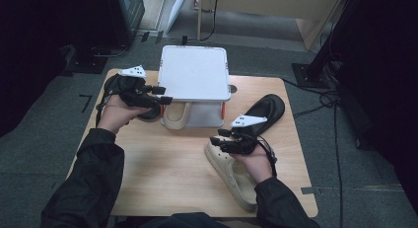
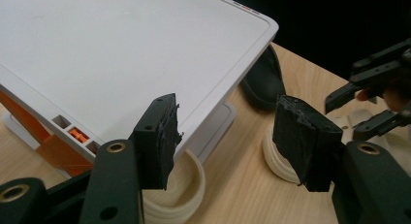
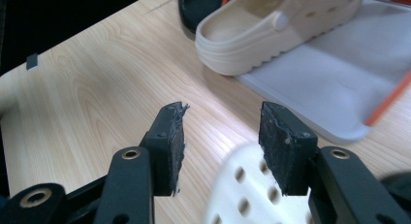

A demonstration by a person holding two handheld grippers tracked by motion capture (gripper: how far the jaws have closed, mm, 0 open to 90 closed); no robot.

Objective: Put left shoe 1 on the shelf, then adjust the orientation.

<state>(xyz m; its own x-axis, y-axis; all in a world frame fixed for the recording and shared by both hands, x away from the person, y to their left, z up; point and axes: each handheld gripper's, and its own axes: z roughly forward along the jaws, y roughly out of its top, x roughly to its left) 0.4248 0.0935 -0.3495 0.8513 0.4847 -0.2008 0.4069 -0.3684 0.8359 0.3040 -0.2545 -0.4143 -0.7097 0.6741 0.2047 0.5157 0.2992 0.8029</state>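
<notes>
A white shoe rack [image 1: 194,72] with orange posts [image 2: 53,146] stands at the back of the wooden table [image 1: 167,173]. One cream clog [image 1: 175,117] lies on its lower shelf [image 3: 329,78], heel sticking out. A second cream clog [image 1: 231,173] lies on the table under my right hand. A black slipper [image 1: 266,109] rests to the right of the rack. My left gripper [image 1: 165,95] hovers at the rack's left front corner, open, nothing between its pads [image 2: 157,136]. My right gripper [image 1: 217,138] is open above the toe of the loose clog [image 3: 242,195], empty.
Another dark shoe [image 1: 148,113] lies beneath my left hand, beside the shelved clog [image 3: 261,30]. Bare wood stretches across the front left of the table. Cables and black stands sit on the grey carpet [image 1: 340,154] around it.
</notes>
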